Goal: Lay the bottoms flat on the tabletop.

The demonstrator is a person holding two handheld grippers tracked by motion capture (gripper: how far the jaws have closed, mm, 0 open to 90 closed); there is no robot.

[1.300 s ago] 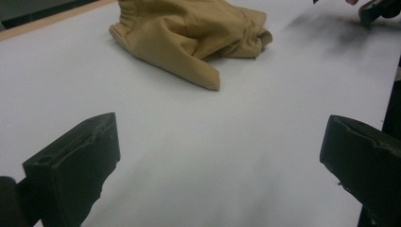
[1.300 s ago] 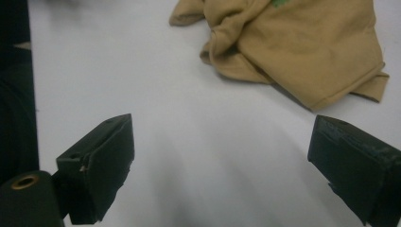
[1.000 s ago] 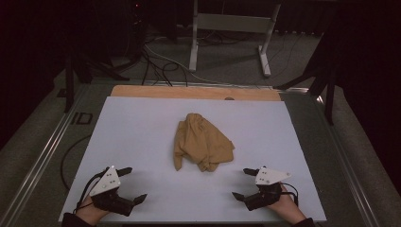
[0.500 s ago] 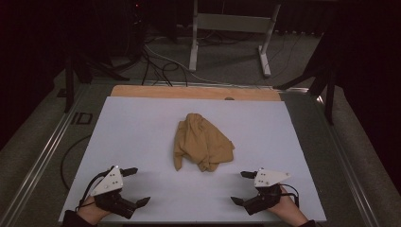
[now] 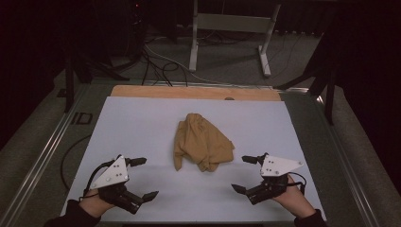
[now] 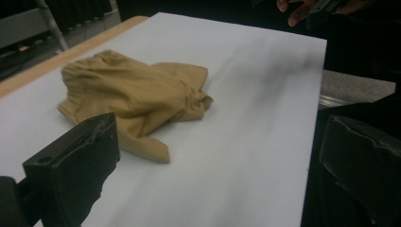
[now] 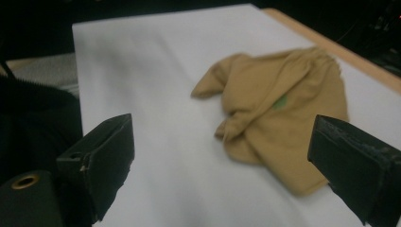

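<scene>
We see a flat white sheet [image 5: 142, 123] covering the table, with a strip of bare wood [image 5: 189, 92] along its far edge. At the sheet's middle lies a crumpled tan garment [image 5: 201, 142], soft fabric with a gathered band and a small green tag [image 7: 280, 102]. We hold the left gripper [image 5: 138, 178] and right gripper [image 5: 244, 174] near the front edge, either side of the garment and apart from it, jaws spread wide, holding nothing.
</scene>
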